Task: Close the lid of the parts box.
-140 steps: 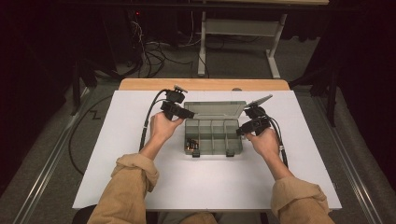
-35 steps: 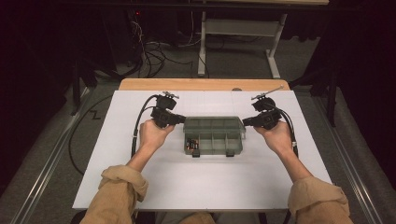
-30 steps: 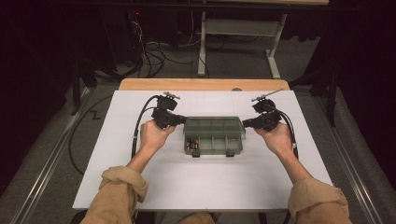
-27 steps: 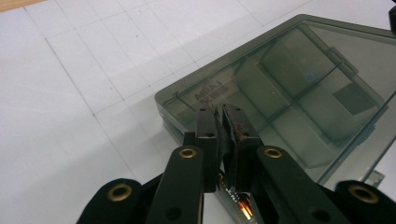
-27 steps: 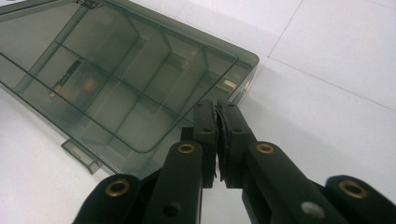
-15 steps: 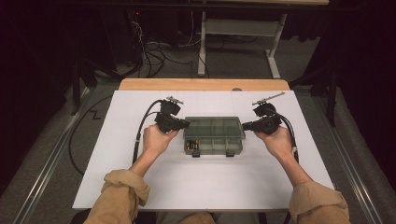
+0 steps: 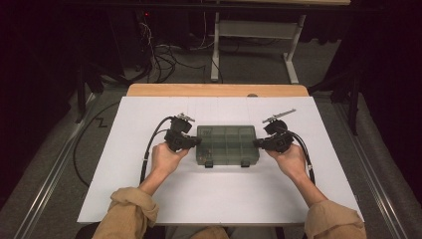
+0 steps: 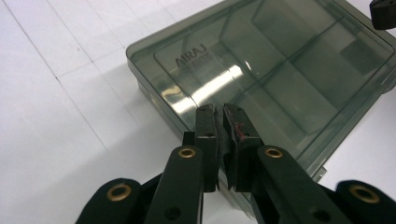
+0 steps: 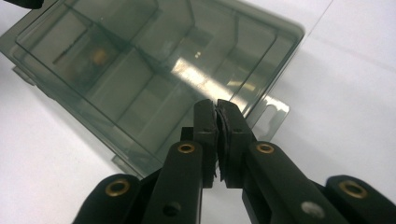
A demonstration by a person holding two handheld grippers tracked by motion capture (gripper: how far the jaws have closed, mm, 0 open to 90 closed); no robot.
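The smoky compartment box [image 7: 228, 144] lies mid-counter [image 7: 124, 189] with its lid now shut, where seconds ago it stood open. The left tongs [image 7: 195, 141] and right tongs [image 7: 259, 143] have closed in from the box's far corners to its end walls, each pair pinched together, gripping nothing.

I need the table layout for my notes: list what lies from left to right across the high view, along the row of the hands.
Left gripper's trailing cable → left gripper → closed smoky plastic organizer box → right gripper → right gripper's cable, all on the white table.
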